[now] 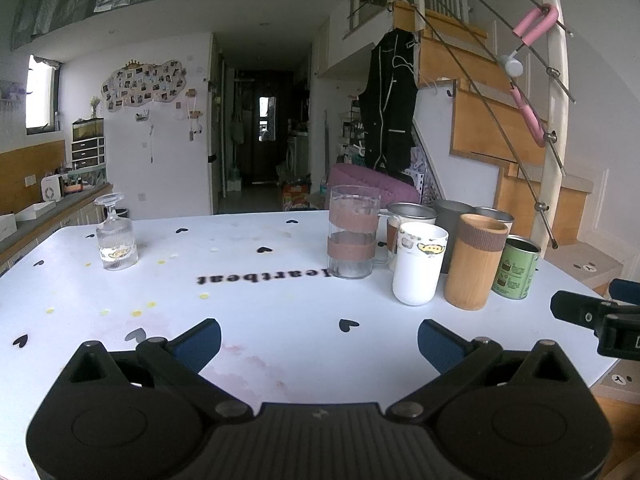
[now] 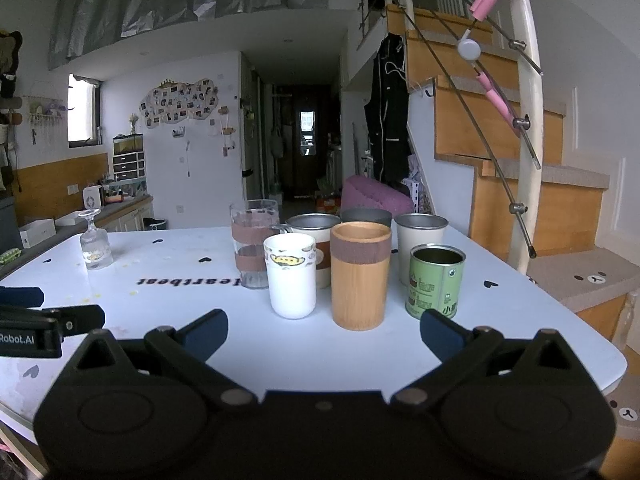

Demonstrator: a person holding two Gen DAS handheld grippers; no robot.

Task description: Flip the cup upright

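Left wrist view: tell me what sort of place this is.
Most likely a lived-in loft apartment: a wooden staircase climbs to an upper level, a photo collage hangs on the wall, and a white table holds assorted cups.

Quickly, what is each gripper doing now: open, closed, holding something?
Left gripper: open, holding nothing.
Right gripper: open, holding nothing.

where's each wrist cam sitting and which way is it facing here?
Left wrist: sits behind the open left gripper, low over the white table, facing the hallway; upside-down stemmed glass far left, cup cluster right; the right gripper pokes in at the right edge.
Right wrist: sits behind the open right gripper, facing the cluster head-on: white cup, bamboo cup, green tin; the left gripper shows at left.
Shared: the table, glass, cups, staircase.
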